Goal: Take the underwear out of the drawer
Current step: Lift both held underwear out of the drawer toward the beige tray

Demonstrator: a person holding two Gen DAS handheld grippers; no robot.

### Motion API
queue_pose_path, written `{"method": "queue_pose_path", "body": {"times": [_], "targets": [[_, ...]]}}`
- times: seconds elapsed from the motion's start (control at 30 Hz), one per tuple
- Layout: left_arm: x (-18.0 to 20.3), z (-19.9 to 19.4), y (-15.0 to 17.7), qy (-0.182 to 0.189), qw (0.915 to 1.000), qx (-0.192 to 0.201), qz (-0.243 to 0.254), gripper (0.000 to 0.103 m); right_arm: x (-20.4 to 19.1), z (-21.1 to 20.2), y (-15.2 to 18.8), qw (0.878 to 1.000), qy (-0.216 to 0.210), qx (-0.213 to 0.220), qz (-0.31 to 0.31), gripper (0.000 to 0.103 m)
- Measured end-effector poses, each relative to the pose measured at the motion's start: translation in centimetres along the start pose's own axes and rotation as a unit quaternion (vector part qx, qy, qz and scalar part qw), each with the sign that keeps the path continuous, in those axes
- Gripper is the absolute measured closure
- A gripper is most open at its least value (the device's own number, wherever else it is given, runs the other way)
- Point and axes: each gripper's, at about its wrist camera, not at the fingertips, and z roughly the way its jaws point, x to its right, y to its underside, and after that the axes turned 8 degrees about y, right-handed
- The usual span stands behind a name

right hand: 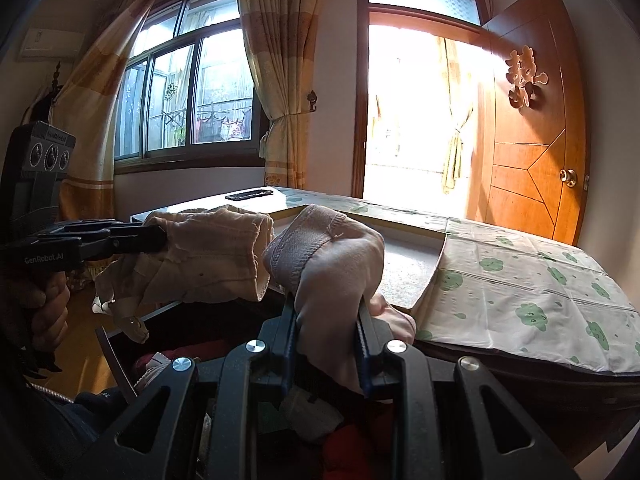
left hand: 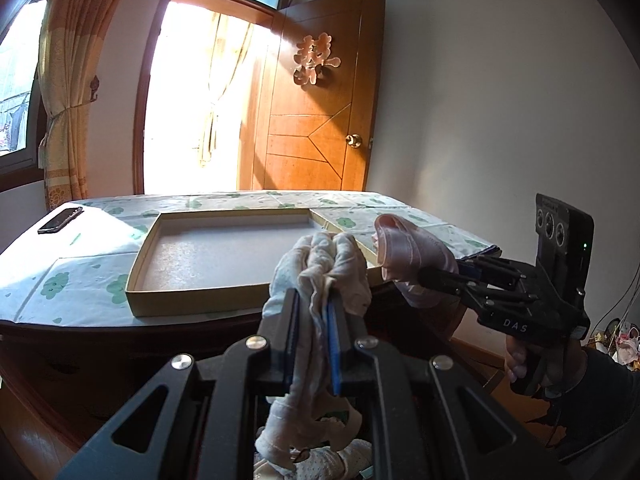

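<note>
Underwear: white piece (left hand: 320, 264) clamped in left gripper (left hand: 314, 312), pink piece (right hand: 332, 264) clamped in right gripper (right hand: 326, 320); both lifted above drawer (right hand: 120, 360), more clothes left inside, tray (left hand: 224, 248) bare.

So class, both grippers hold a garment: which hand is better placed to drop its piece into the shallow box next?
Probably right: its pink garment already hangs at the box rim.

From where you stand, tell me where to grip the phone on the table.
Pinch the phone across its narrow width, coming from above. It lies flat on the table near the far left corner, so only its long side edges offer the jaws purchase.
</note>
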Motion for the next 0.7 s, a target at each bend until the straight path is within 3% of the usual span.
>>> {"method": "queue_pose_path", "body": {"times": [0.7], "targets": [[-1.2, 0.7, -2.6, -0.023, 0.9994, 0.026, 0.005, 0.093, 0.5, 1.3, -1.9, 1.000, -0.007, -0.009, 0.020, 0.077]]}}
